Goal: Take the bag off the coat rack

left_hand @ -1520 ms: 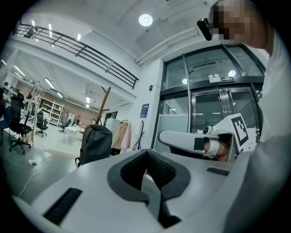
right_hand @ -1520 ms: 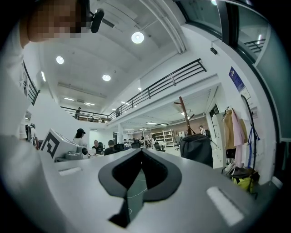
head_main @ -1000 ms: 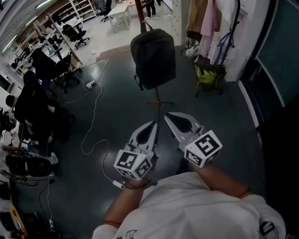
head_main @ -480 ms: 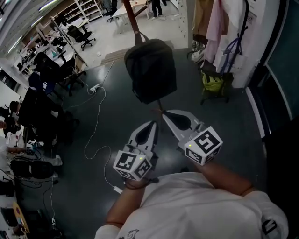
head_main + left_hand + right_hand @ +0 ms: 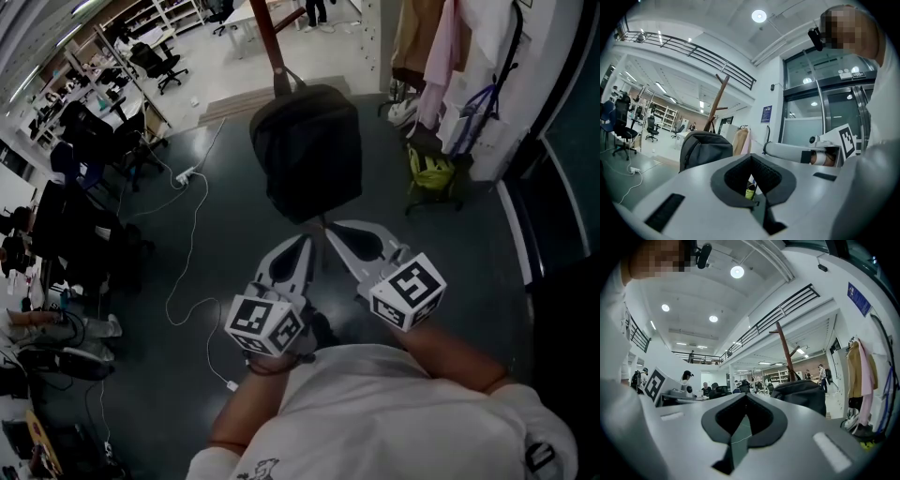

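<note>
— Checking tongs, L and R: status?
— Both closed, tips together, nothing betw. them. I've got the left gripper (image 5: 305,242) just below the bag (image 5: 309,150), not touching it. The right gripper (image 5: 330,228) sits beside the left, also under the bag's bottom edge and short of it.
— Bag?
— Hanging by its top strap on the coat rack (image 5: 270,42), above both grippers.
</note>
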Tool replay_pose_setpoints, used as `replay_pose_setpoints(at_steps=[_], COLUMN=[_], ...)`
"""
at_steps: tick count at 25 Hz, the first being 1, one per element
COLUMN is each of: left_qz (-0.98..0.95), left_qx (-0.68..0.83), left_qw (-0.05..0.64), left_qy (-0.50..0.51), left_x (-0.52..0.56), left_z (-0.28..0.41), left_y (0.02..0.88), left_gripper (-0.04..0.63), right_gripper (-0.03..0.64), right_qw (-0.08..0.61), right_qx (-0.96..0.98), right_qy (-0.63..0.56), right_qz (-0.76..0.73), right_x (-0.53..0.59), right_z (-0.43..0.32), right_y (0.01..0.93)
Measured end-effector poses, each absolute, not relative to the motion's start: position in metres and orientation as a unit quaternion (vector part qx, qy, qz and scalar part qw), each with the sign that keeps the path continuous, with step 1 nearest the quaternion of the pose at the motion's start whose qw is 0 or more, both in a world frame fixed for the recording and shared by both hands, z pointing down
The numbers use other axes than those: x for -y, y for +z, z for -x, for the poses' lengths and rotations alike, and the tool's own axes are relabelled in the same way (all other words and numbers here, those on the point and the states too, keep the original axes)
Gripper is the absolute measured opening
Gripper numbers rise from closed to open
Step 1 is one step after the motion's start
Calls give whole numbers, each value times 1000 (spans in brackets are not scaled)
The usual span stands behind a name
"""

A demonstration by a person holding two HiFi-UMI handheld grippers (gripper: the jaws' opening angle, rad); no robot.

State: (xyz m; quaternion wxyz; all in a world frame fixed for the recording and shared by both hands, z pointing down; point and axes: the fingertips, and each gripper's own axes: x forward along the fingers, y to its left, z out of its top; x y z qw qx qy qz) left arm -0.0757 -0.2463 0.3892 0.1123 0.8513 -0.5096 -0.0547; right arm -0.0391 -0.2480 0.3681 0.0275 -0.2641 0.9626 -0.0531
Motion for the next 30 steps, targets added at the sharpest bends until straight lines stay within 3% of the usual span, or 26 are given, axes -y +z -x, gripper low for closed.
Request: replay_pose_setpoints(at_steps=[18,30], left_qz=[-894,-895], left_qx=[431,430], left_qw=[100,97], left_qy=[-70,-63], left_x=[405,486], left_z=[172,178], left_y=[354,346], left_gripper=[2,2], right_gripper=[5,20], right_qw=[44,28], right_qx=[-943,-945], right_qy=[-20,22], right_qz=[330,325], right_x=[403,519], right_z=[137,129], right_y=[337,312])
